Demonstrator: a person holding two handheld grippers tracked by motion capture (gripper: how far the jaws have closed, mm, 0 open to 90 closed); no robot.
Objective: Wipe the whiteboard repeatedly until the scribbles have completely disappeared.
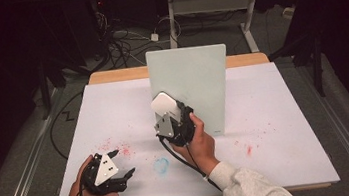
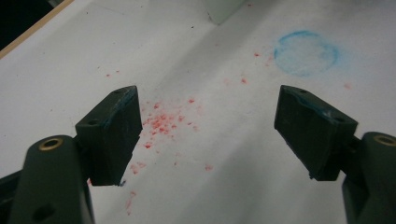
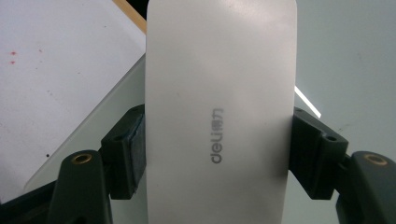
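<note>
White deli whiteboard eraser (image 3: 219,112) is pinched by the right claw (image 1: 170,109), flat face held against the upright whiteboard (image 1: 200,79), apparently for wiping. Left claw (image 1: 115,166) is spread, empty, rested on the worktop (image 1: 280,155) well left of the whiteboard, near red specks (image 2: 161,122).

eraser (image 3: 219,112) base cut off, board (image 1: 196,83) foot hidden

An upright whiteboard (image 1: 196,87) stands on the table (image 1: 280,155) at centre rear. The right gripper (image 1: 166,110) is positioned directly in front of the board, with a whiteboard eraser (image 1: 164,103) clamped between its jaws against the board face. The left gripper (image 1: 120,165) sits at the front left, near the table edge, well apart from the board. A chalk ring (image 1: 161,165) lies on the table between the two grippers.
</note>
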